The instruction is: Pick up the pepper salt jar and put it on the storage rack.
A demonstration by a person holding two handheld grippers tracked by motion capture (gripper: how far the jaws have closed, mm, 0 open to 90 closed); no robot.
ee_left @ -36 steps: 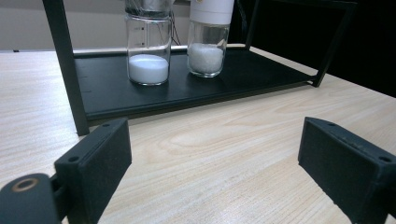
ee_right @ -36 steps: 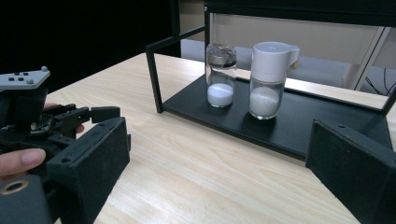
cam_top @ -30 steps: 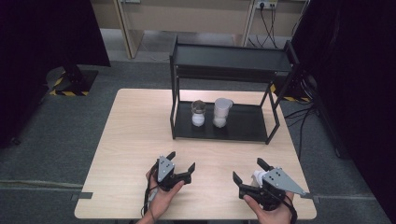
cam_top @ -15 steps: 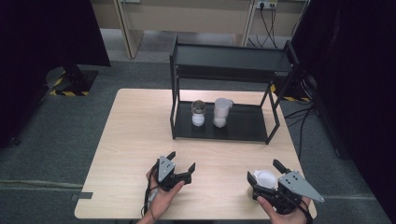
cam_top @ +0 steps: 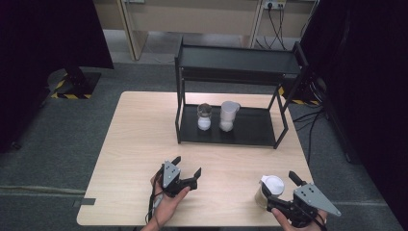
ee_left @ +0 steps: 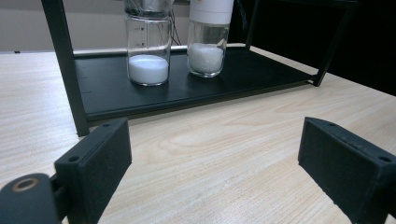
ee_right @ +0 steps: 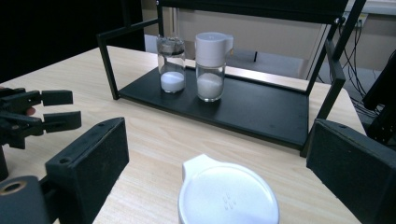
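A jar with a white flip lid (cam_top: 269, 188) stands on the table near its front right corner. My right gripper (cam_top: 283, 191) is open, one jaw on each side of the jar and neither touching it; in the right gripper view the lid (ee_right: 228, 196) sits low between the wide-apart jaws. My left gripper (cam_top: 182, 174) is open and empty over the table's front middle. On the lower shelf of the black rack (cam_top: 250, 130) stand a clear jar of white powder (cam_top: 204, 117) and a white-capped jar (cam_top: 228, 115), seen closer as the clear jar (ee_left: 148, 56) and the capped jar (ee_left: 208, 44).
The rack's top shelf (cam_top: 240, 60) overhangs the two jars. Its black posts (ee_left: 65, 70) stand on the wooden table (cam_top: 139, 139). My left gripper (ee_right: 44, 112) is at the left of the right gripper view. Grey floor lies past the table's edges.
My right gripper has drawn back toward the table's front right corner, uncovering the white-lidded jar, which stays standing on the table. The left gripper has not moved.
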